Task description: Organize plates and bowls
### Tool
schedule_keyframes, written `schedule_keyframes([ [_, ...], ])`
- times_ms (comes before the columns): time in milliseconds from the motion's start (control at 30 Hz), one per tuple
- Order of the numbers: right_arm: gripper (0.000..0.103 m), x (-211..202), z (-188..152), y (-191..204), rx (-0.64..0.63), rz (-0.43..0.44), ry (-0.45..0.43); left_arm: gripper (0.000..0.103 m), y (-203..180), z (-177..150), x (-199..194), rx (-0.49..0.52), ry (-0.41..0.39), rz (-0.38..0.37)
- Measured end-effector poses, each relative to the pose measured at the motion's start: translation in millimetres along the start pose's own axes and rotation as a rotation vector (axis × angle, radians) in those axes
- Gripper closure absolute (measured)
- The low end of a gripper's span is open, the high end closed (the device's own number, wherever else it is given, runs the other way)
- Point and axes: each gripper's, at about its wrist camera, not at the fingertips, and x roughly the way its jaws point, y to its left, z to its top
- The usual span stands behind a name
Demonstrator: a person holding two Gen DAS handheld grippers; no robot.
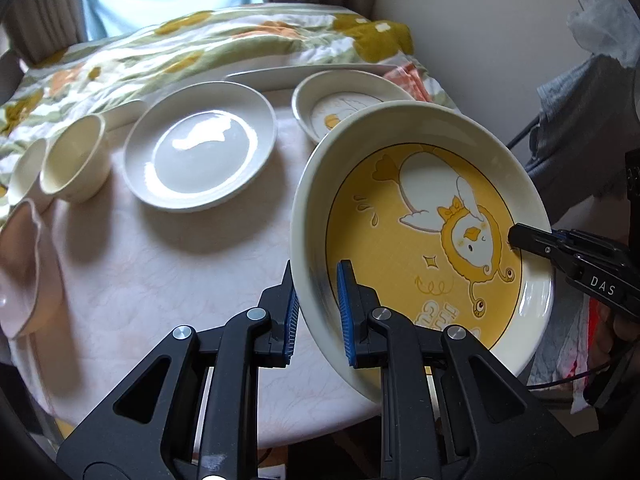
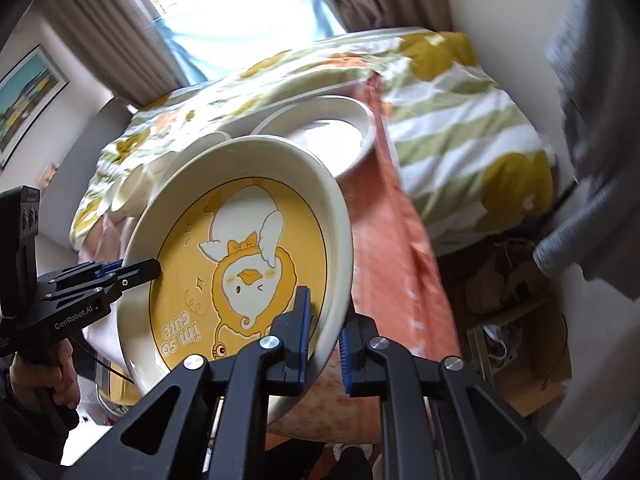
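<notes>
A large yellow duck plate [image 1: 420,216] with a cream rim is held tilted above the table's right side. My left gripper [image 1: 318,308] is shut on its near-left rim. My right gripper [image 2: 325,328] is shut on the opposite rim; it shows in the left wrist view [image 1: 532,240] as well. The plate fills the middle of the right wrist view [image 2: 240,248], where the left gripper [image 2: 136,270] comes in from the left. On the table stand a plain white plate [image 1: 200,146], a smaller duck plate [image 1: 340,108], two cream cups [image 1: 76,160] and a pink bowl [image 1: 24,268].
The round table [image 1: 160,280] has a pale marbled cloth. A long white platter [image 1: 304,74] lies at its far edge against a flowered quilt [image 1: 180,48]. Clothes and cables hang at the right [image 1: 580,120]. Boxes lie on the floor right of the table [image 2: 512,312].
</notes>
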Motion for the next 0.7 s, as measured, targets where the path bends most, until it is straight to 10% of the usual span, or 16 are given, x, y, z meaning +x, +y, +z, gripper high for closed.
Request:
schedule_keyframes([
  [333,0.091,39,11,113,-0.196,0.113,0.063,0.088,112,-46,-51,-0.185,-0.027,0.115],
  [700,0.091,140,-21,212,-0.226,0.142,0.182,0.088,221,-103,-17,-0.25,0.051,0.132],
])
